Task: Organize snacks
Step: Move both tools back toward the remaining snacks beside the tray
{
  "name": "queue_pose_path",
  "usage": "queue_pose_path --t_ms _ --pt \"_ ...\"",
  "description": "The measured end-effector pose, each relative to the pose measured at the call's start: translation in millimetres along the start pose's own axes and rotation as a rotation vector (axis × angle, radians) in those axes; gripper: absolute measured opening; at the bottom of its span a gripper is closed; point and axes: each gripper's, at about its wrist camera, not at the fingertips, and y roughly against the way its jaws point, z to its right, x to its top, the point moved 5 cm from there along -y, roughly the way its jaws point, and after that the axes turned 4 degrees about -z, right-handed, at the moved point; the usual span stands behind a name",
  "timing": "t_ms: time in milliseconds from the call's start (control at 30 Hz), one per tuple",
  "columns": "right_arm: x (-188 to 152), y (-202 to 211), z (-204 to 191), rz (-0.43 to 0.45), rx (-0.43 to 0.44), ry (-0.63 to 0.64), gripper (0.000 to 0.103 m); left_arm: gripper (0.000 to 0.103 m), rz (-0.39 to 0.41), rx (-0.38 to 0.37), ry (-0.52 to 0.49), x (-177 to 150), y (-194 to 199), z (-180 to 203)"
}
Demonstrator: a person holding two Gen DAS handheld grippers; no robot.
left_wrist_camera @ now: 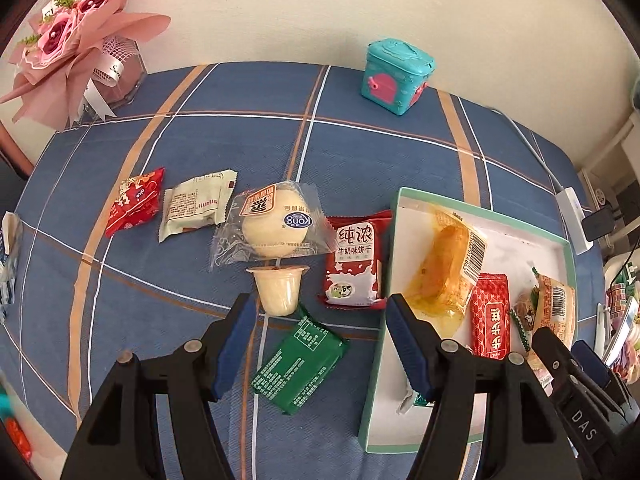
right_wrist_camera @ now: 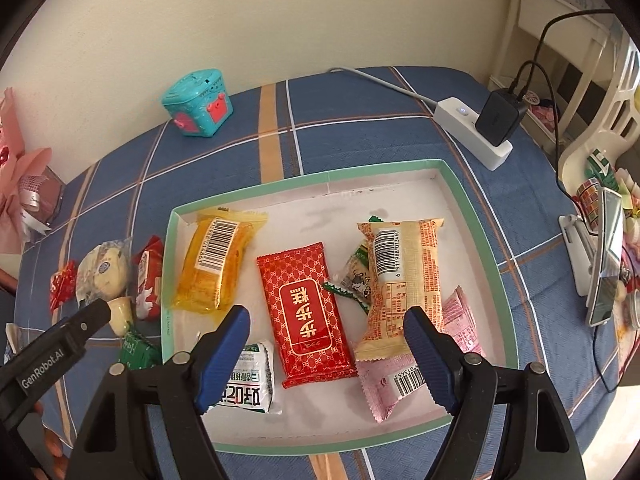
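My left claw (left_wrist_camera: 322, 344) hangs with its jaws apart and nothing between the pads, over the blue plaid counter (left_wrist_camera: 200, 144); the green packet (left_wrist_camera: 298, 364) lies just below it. Just past that stands a small cream pudding cup (left_wrist_camera: 279, 289), and beyond it the clear-wrapped round bun (left_wrist_camera: 276, 224), with the red milk biscuit pack (left_wrist_camera: 354, 264) to its right, touching the tray's edge. Further left lie a cream wrapper (left_wrist_camera: 196, 208) and a red packet (left_wrist_camera: 134, 202). My right claw (right_wrist_camera: 326, 354) is also spread and empty, above the green-rimmed tray (right_wrist_camera: 460, 184), which holds the red cake pack (right_wrist_camera: 306, 312) in the middle, a yellow pack (right_wrist_camera: 216, 264) on the left, a beige barcoded pack (right_wrist_camera: 404, 280) on the right, a pink pack (right_wrist_camera: 400, 384) and a white pack (right_wrist_camera: 250, 384) nearest me. Far back sit a teal toy box (right_wrist_camera: 198, 102), a white power strip (right_wrist_camera: 472, 132) and a pink bouquet (left_wrist_camera: 68, 36).
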Motion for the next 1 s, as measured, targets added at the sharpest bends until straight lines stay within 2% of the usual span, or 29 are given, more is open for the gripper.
queue_pose_path --t_ms 67,100,133,267,333,533,700,833,1000 --pt "0 0 -1 0.0 -0.002 0.001 0.082 0.072 0.002 -0.002 -0.005 0 0 0" --pt "0 0 -1 0.0 -0.001 0.0 0.082 0.087 0.002 -0.003 -0.005 0 0 0" --pt "0 0 -1 0.002 0.001 -0.001 0.083 0.095 0.003 -0.005 -0.004 0 -1 0" --pt "1 0 -3 0.013 -0.006 0.013 0.1 0.096 0.01 0.026 -0.021 0 -2 -1" --pt "1 0 -4 0.014 -0.008 0.018 0.103 0.096 0.008 0.031 -0.023 0 -3 -3" --pt "1 -1 -6 0.018 -0.005 0.028 0.103 0.098 0.025 0.035 0.0 1 -4 -10" --pt "1 2 -12 0.065 -0.011 0.054 0.103 0.1 0.04 0.029 0.019 3 -4 -20" --pt "2 3 -19 0.082 0.025 0.058 0.103 0.1 0.048 0.0 0.072 6 -3 -38" --pt "-1 0 -35 0.079 0.051 0.098 0.103 0.1 0.044 0.038 0.12 6 -6 -64"
